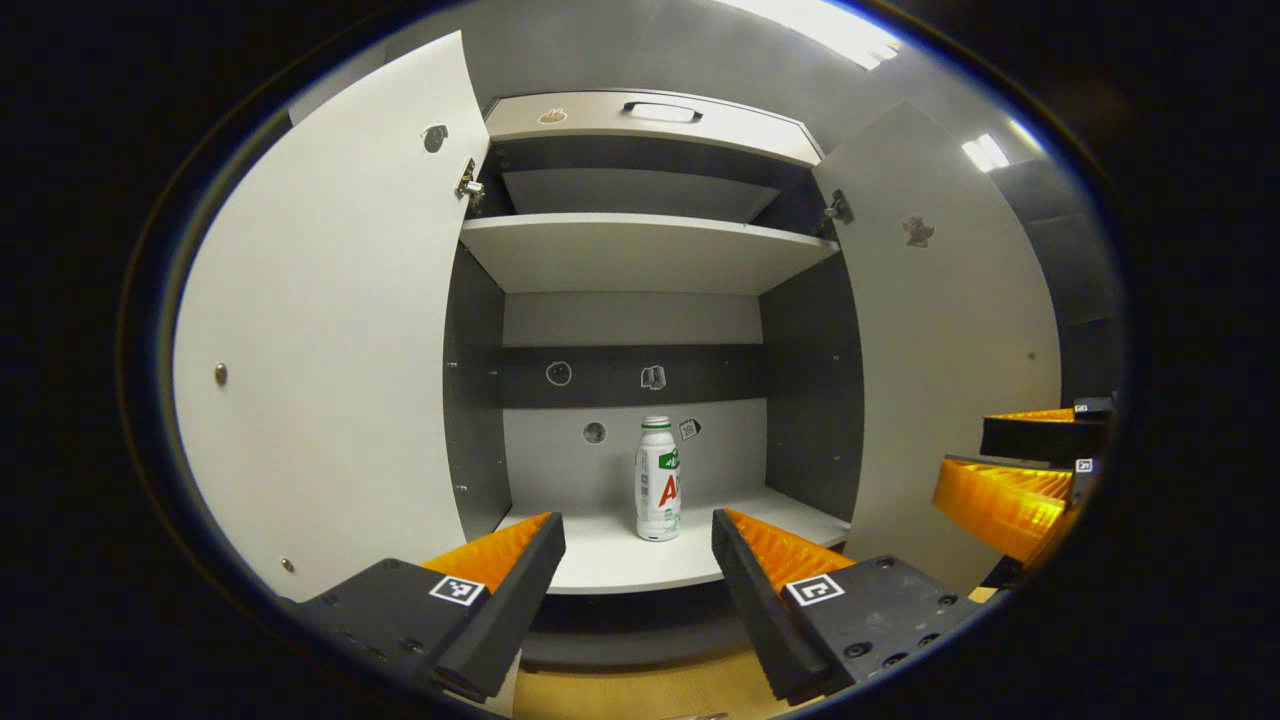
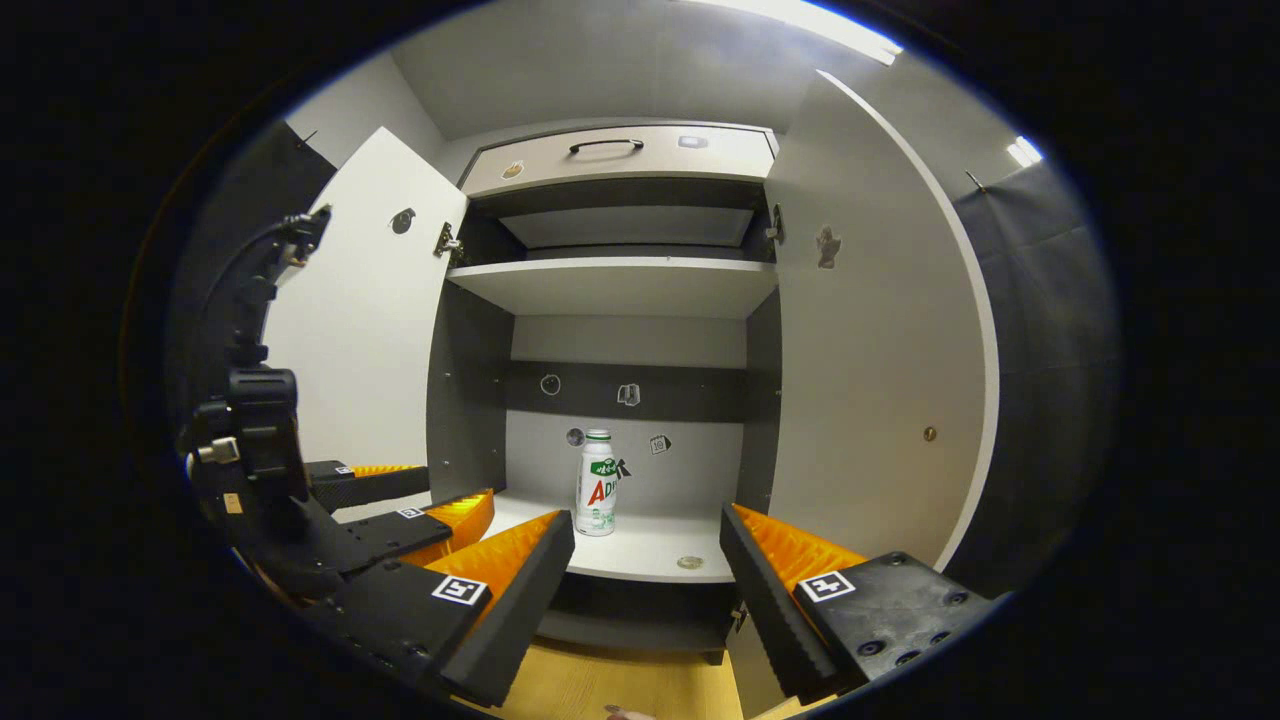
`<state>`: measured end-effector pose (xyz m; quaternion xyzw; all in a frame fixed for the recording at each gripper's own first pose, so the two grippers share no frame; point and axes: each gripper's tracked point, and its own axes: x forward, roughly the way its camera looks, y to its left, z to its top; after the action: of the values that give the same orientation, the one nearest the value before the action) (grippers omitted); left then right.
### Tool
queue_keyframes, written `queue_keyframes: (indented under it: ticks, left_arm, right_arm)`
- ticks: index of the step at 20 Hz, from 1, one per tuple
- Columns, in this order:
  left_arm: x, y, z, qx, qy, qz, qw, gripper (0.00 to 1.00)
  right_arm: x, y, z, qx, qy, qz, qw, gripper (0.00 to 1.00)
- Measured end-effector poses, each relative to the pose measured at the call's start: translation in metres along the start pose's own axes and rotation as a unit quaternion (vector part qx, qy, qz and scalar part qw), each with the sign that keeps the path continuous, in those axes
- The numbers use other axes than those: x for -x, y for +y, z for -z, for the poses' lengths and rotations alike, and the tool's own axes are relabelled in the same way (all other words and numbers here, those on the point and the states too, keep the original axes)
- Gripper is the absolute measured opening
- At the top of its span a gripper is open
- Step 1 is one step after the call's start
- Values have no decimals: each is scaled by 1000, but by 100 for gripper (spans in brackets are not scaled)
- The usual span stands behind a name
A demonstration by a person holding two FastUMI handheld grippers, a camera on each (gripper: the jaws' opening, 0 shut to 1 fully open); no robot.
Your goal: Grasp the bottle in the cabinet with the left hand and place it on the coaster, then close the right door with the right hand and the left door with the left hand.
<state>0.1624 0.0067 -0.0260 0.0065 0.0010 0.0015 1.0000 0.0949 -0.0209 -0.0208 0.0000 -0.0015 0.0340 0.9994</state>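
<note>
Left gripper view is looking straight into the open cabinet (image 1: 640,250), where the bottle (image 1: 658,480) is standing upright on the lower shelf (image 1: 620,560), toward the back and a little right of the middle. It is a small white bottle with a white cap, a green band under the neck and a label with green at the top and red lettering lower down. In the right gripper view the same bottle (image 2: 597,483) is standing left of centre on that shelf, just in front of the pale back panel.

The left gripper (image 1: 638,545) is hanging in front of the shelf with its fingers spread wide, holding nothing and touching nothing; the bottle is sitting well beyond the gap between them. The right gripper (image 2: 647,545) is likewise gaping wide and empty, short of the cabinet. The right gripper view is also catching the left gripper (image 2: 410,505) off to its left side.

Both doors are standing open: the left door (image 1: 320,370) swung out wide, the right door (image 1: 950,350) angled outward. A second shelf (image 1: 640,250) is spanning the cabinet higher up, and a drawer (image 1: 650,118) with a dark handle is sitting across the top. A small round disc (image 2: 689,563) is lying near the shelf's front edge. Light wooden flooring (image 2: 620,685) is showing below the cabinet.
</note>
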Motion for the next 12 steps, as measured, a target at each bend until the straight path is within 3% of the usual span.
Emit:
queue_keyframes:
  ticks: [7,12]
  left_arm:
    - [-75,-11,7,-8,-15,17,1000,94]
    - [-126,-22,12,7,-18,39,999,94]
  right_arm:
    - [-23,3,12,12,2,-47,999,97]
    - [-38,-6,22,22,6,-53,998,97]
